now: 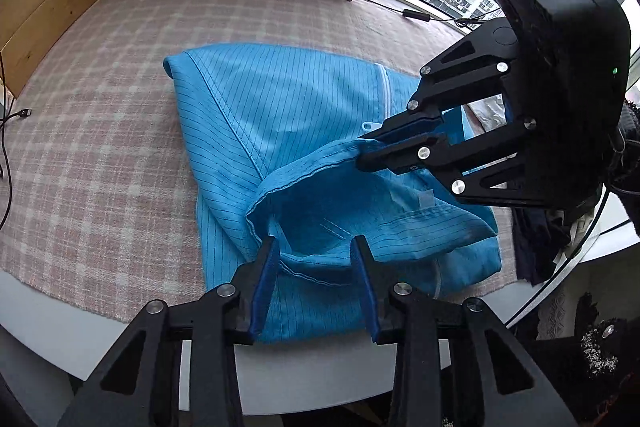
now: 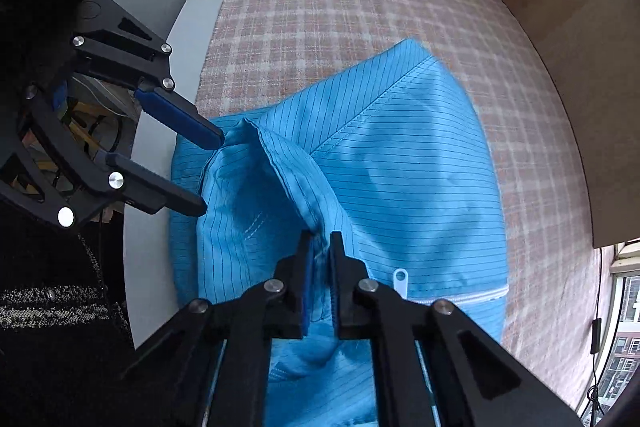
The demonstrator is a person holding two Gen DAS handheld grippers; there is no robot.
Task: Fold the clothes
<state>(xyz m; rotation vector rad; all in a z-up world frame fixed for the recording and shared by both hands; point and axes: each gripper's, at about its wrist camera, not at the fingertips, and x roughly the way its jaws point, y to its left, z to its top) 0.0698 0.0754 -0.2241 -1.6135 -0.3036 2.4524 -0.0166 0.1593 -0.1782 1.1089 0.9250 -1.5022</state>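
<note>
Blue striped garment [image 1: 288, 131] lies part-folded on the checked mat [image 1: 100, 147], its long axis running away from the near table edge. Seen from the left wrist, the left gripper [image 1: 316, 247] stands partly open astride the raised hem, pads not yet pressing; the right gripper [image 1: 368, 151], to the right, is pinched on the same hem.

From the right wrist, the right gripper [image 2: 320, 243] is clamped on the garment [image 2: 400, 155]; the left gripper [image 2: 210, 175] gapes at the hem's far end.
</note>
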